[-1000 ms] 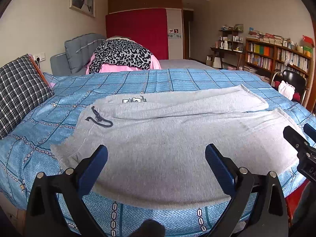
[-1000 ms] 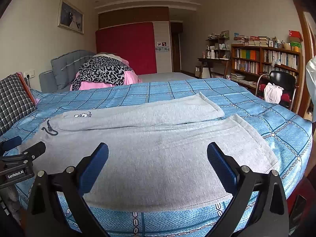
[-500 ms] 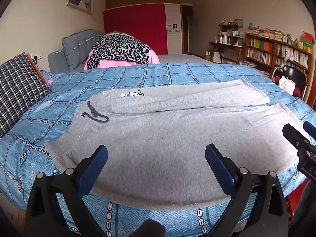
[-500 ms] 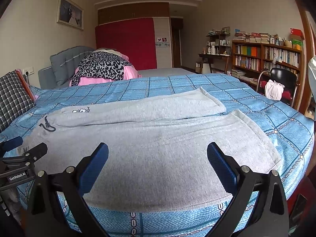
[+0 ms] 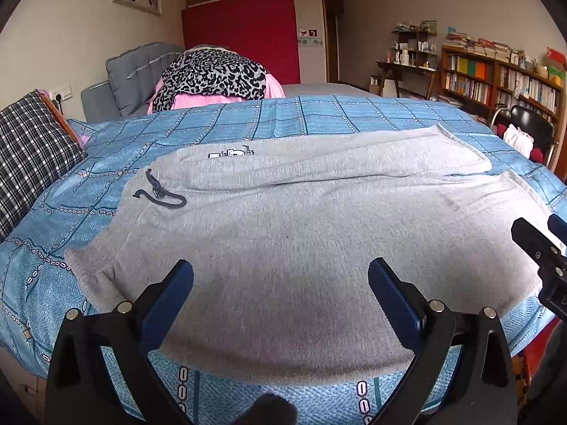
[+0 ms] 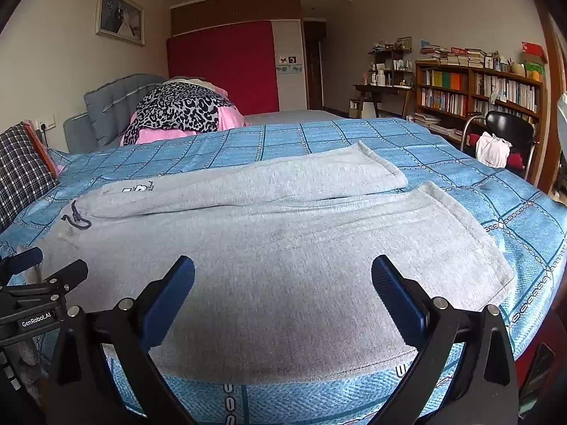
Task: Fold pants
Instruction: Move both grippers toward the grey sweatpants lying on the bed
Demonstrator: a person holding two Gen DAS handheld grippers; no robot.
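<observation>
Grey pants (image 5: 283, 219) flat on bed (image 5: 319, 120); left hand-held gripper (image 5: 280, 283) and right hand-held gripper (image 6: 283, 279) both spread wide, empty.

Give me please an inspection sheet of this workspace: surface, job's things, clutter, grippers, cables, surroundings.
Surface: bed with blue checked bedspread.
Job's things: grey fleece sweatpants lying flat, unfolded, legs side by side, dark drawstring at the waist.
Clutter: leopard-print blanket on pink bedding; black-and-white plaid pillow.
Grippers: left gripper open, over the near edge of the pants; right gripper open, likewise; neither grips cloth.
Cables: nothing seen.
Surroundings: wooden bookshelf, black chair, red wardrobe door.
</observation>
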